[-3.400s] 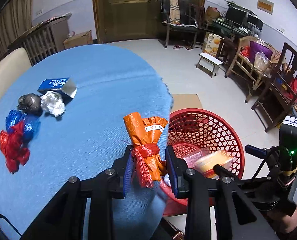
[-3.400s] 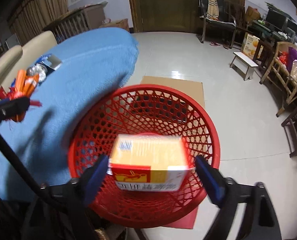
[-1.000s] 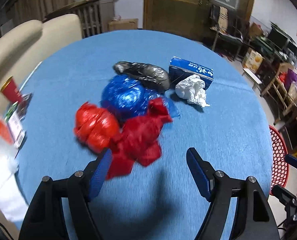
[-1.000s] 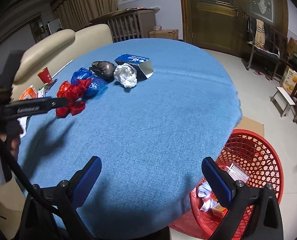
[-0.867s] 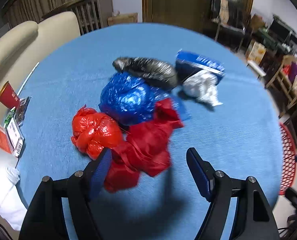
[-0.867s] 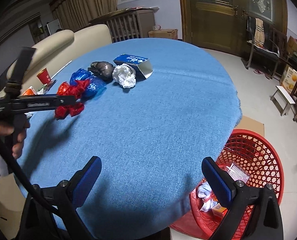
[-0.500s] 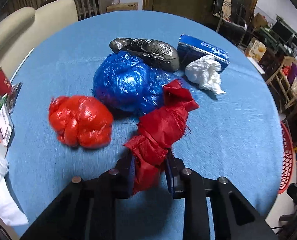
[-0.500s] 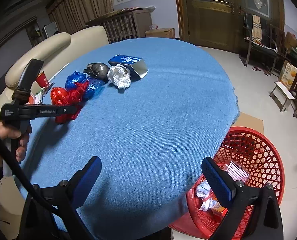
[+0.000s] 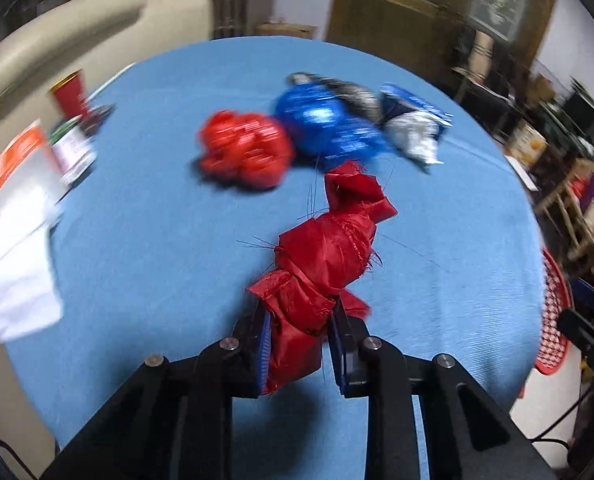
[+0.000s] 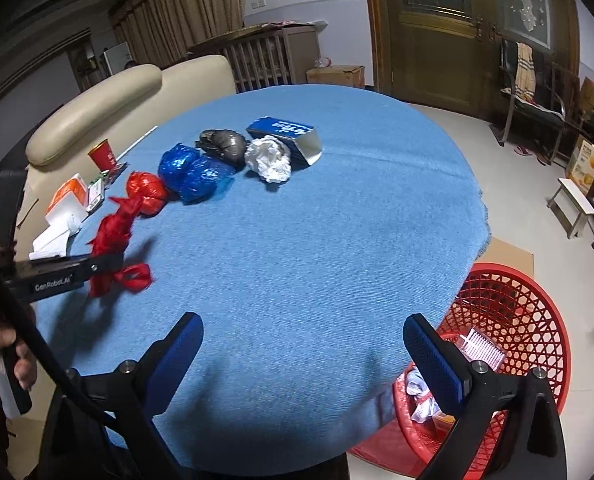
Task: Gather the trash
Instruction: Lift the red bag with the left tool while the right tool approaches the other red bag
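Left wrist view, claw: the left claw (image 9: 299, 350) is clamped on the lower end of a red fabric bundle (image 9: 324, 256), raised just above the blue surface (image 9: 169, 240).
Left wrist view, handling: it looks light, soft and crumpled, with frayed threads; that knotted waist between the pads seems the surest hold.
Left wrist view, leftovers: a red bag (image 9: 243, 152) and a blue bag (image 9: 325, 120) lie beyond, blurred.
Right wrist view, claw: the right claw (image 10: 303, 354) hangs released, nothing in it.
Right wrist view, destination: the red basket (image 10: 525, 312) stands on the floor beside the surface, already holding scraps.
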The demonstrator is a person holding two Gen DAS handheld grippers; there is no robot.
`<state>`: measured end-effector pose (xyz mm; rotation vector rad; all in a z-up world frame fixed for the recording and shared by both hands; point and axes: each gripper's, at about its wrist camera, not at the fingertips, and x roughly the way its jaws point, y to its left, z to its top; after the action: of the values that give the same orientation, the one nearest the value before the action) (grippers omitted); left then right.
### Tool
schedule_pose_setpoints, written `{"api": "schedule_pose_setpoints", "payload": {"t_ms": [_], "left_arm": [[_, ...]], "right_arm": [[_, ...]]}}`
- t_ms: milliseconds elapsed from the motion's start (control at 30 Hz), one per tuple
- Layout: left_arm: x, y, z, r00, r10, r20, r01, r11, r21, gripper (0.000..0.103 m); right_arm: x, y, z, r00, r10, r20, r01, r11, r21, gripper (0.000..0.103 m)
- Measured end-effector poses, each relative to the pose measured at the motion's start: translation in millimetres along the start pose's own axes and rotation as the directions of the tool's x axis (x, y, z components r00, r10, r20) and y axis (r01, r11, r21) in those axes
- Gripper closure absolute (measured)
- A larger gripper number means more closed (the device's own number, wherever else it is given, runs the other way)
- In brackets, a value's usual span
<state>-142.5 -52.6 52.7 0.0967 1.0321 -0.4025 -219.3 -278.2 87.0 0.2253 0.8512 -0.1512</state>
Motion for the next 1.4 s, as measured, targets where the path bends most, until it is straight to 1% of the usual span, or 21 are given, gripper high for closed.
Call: {"api": "schedule_pose_setpoints", "payload": {"t_ms": [67,133,200,333,500,700,833,933,967,1033,1133,1233,1333,1367,1400], "left_arm": [[-1.6,12.2,-4.6,0.999,0.043,0.005,-0.043,0.998,-0.034,0.076],[0.6,25.0,-5.4,0.998,0.067,0.007,-0.067,0.996,-0.062,0.076],[5.0,28.2,-6.9,0.995,0.095,0.008,-0.093,0.992,-0.089,0.076],[3.4,47.0,-9.9,0.992,0.123,0.003,-0.121,0.983,-0.135,0.076],[-3.3,68.4,-12.9,0.990,0.138,0.011,-0.133,0.975,-0.177,0.077],[-0.5,88.0,-16.7,0.989,0.149,0.008,-0.143,0.964,-0.225,0.077],[-2.6,97.7,-19.7,0.989,0.150,0.008,-0.143,0.958,-0.250,0.077],[-2.0,102.3,-20.3,0.989,0.145,0.007,-0.138,0.956,-0.260,0.077],[-1.4,103.6,-20.6,0.990,0.140,0.007,-0.133,0.955,-0.264,0.077],[-0.3,104.8,-20.9,0.991,0.133,0.004,-0.127,0.956,-0.265,0.077],[1.0,106.2,-19.7,0.992,0.126,0.003,-0.121,0.957,-0.263,0.077],[2.9,106.8,-17.6,0.992,0.122,0.003,-0.117,0.958,-0.263,0.077],[4.1,106.8,-16.2,0.993,0.122,0.001,-0.117,0.958,-0.262,0.077],[4.8,107.0,-15.3,0.992,0.123,-0.001,-0.119,0.958,-0.260,0.077],[4.9,106.8,-14.6,0.992,0.123,-0.002,-0.119,0.958,-0.260,0.077]], "right_arm": [[2.2,4.7,0.1,1.000,0.007,-0.007,-0.008,1.000,-0.008,0.002],[5.3,10.1,0.5,1.000,0.025,-0.018,-0.025,1.000,-0.013,0.002],[10.1,18.0,2.2,0.999,0.041,-0.034,-0.042,0.999,-0.024,0.002],[20.5,37.8,8.3,0.997,0.059,-0.049,-0.062,0.995,-0.072,0.002],[37.1,64.6,26.2,0.993,0.100,-0.058,-0.106,0.988,-0.110,0.002],[56.9,101.7,58.1,0.986,0.161,-0.039,-0.165,0.978,-0.131,0.002],[87.0,131.3,78.6,0.969,0.236,-0.077,-0.244,0.962,-0.121,0.002],[110.3,153.0,91.0,0.961,0.253,-0.110,-0.267,0.954,-0.135,0.002],[119.8,162.3,96.1,0.959,0.257,-0.120,-0.273,0.950,-0.152,0.002],[136.4,178.0,105.8,0.961,0.242,-0.131,-0.264,0.946,-0.187,0.002],[154.3,194.5,121.4,0.962,0.232,-0.141,-0.258,0.945,-0.202,0.002],[171.0,212.3,134.9,0.972,0.193,-0.136,-0.222,0.942,-0.252,0.002],[188.1,221.7,141.9,0.975,0.165,-0.150,-0.201,0.940,-0.276,0.003],[193.4,224.0,142.9,0.975,0.155,-0.156,-0.195,0.939,-0.282,0.012],[198.9,225.9,143.5,0.975,0.150,-0.166,-0.193,0.939,-0.284,0.035]]}}
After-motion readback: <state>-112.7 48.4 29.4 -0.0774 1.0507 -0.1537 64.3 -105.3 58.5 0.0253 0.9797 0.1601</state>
